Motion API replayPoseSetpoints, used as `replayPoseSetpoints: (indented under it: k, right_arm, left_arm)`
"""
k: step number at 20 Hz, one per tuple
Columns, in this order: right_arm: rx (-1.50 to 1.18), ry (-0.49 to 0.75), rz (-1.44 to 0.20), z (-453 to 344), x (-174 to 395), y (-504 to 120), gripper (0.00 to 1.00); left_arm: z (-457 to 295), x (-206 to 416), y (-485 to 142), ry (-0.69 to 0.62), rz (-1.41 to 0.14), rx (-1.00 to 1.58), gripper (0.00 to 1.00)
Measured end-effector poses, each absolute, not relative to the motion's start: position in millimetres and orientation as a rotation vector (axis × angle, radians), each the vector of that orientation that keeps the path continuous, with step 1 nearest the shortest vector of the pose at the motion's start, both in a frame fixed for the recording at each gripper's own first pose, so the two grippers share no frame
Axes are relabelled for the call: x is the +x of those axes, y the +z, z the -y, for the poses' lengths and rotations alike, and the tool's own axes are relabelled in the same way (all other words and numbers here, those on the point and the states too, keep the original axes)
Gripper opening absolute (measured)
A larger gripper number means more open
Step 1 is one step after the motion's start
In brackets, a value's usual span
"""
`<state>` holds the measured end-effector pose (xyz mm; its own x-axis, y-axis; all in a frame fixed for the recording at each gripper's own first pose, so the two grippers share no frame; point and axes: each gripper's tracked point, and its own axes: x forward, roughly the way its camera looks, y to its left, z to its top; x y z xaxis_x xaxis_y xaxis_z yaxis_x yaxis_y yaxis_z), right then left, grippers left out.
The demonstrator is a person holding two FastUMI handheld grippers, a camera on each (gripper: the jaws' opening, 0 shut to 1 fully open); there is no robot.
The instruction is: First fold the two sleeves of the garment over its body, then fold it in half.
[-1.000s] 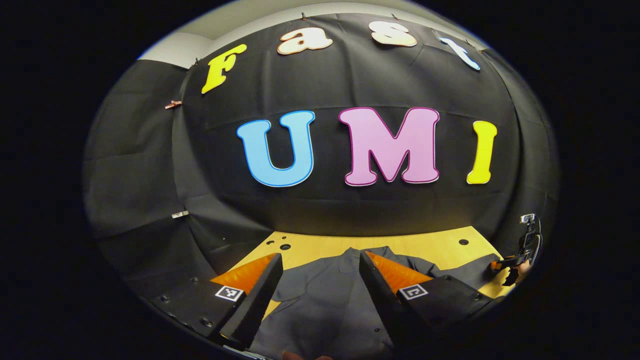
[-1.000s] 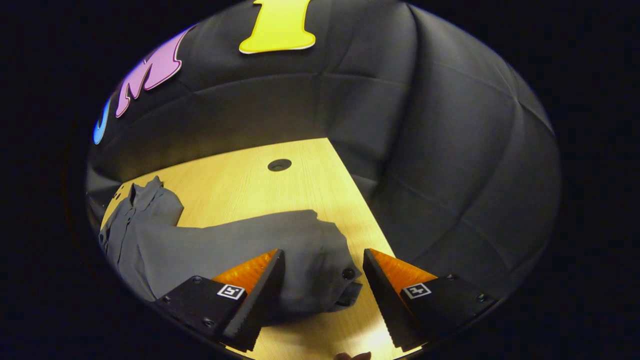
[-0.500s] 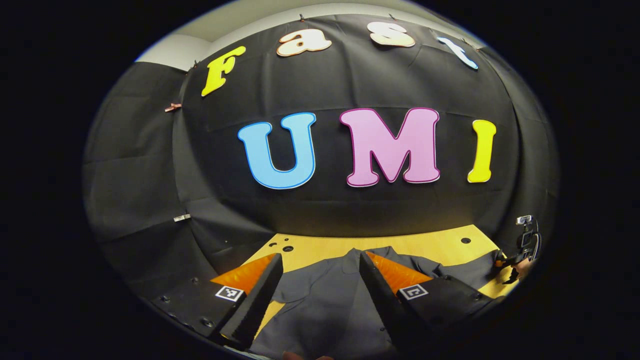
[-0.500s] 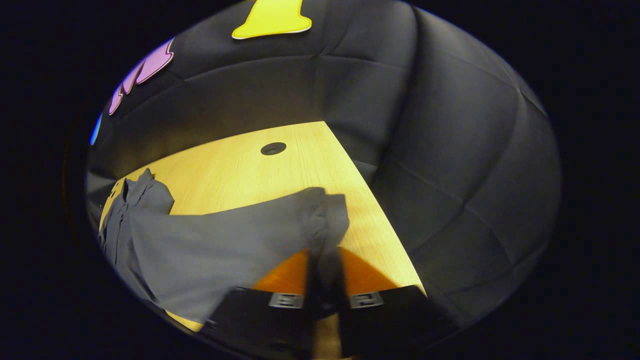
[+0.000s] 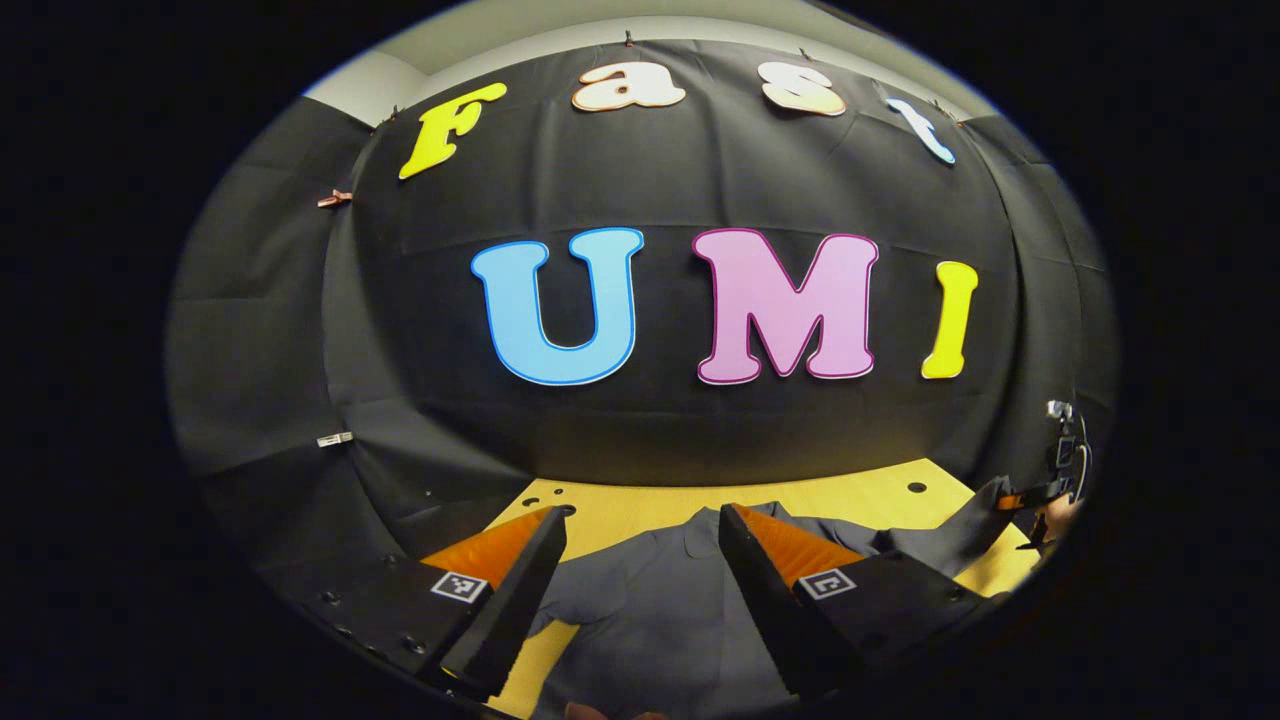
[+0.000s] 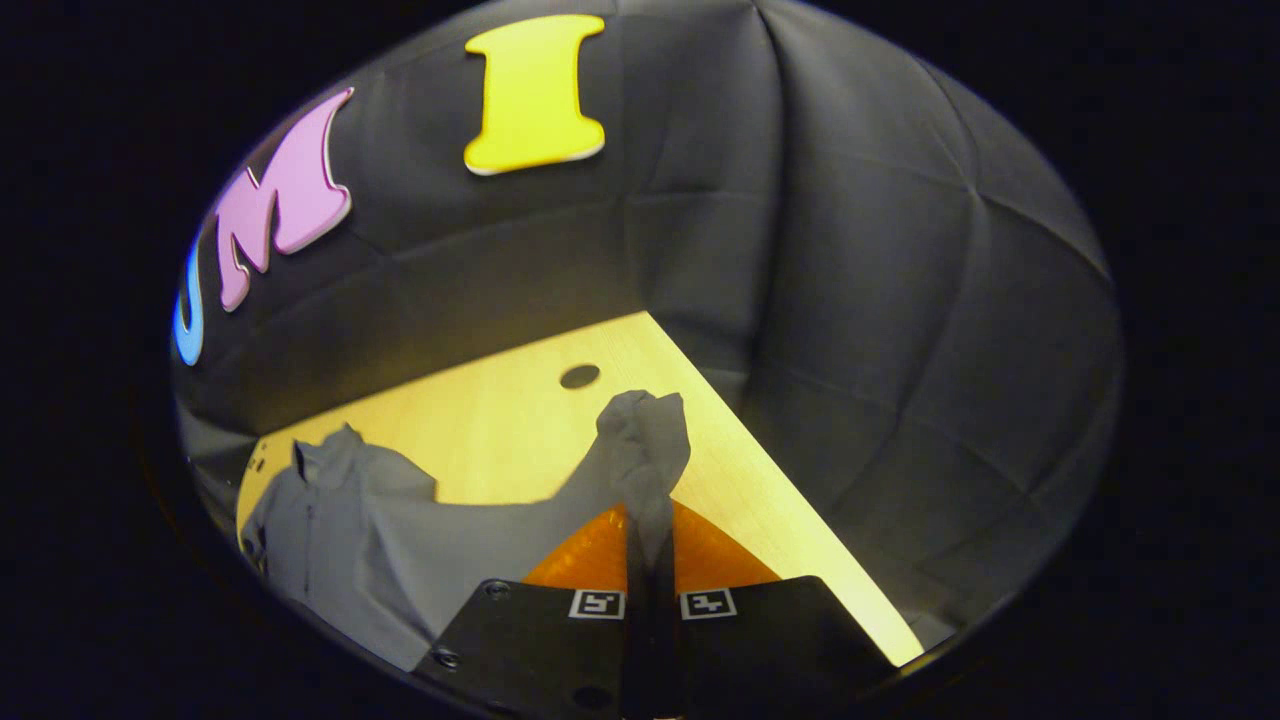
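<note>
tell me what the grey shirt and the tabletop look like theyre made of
Shirt: looks like thin woven cloth, matte grey; it drapes and bunches softly where the right gripper pinches its sleeve. Tabletop: seems pale wood or wood-look laminate, smooth with a slight sheen, faint straight grain lines, round holes drilled through.

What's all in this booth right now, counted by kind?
Shirts: 1, grey, one sleeve pinched and lifted
Grippers: 2, left and right
Tables: 1, wooden
Total: 4
</note>
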<state>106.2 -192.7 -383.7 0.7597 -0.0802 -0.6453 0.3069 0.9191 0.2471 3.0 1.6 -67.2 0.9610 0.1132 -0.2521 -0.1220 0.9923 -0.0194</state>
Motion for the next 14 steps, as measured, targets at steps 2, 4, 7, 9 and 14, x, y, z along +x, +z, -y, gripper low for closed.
replayPoseSetpoints:
  k: [2, 4, 7, 9, 14]
  right_arm:
    - [0.341, -0.210, -0.640, 175.7, 101.6, -353.6, 0.05]
    - [0.324, -0.205, -0.617, 158.5, 91.8, -329.3, 0.05]
    - [0.315, -0.211, -0.563, 135.5, 80.3, -289.0, 0.05]
    - [0.323, -0.190, -0.525, 113.2, 77.2, -260.9, 0.05]
    - [0.335, -0.093, -0.430, 39.2, 84.0, -204.5, 0.05]
  left_arm:
    - [-18.6, 2.0, -73.2, 0.099, -0.247, -0.041, 0.97]
    - [-34.6, 0.4, -81.0, 0.085, -0.245, -0.065, 0.97]
    - [-53.2, -0.1, -92.5, 0.066, -0.247, -0.114, 0.97]
    - [-66.2, -2.3, -97.0, 0.053, -0.243, -0.126, 0.97]
    - [-99.2, -9.2, -114.9, 0.032, -0.246, -0.155, 0.97]
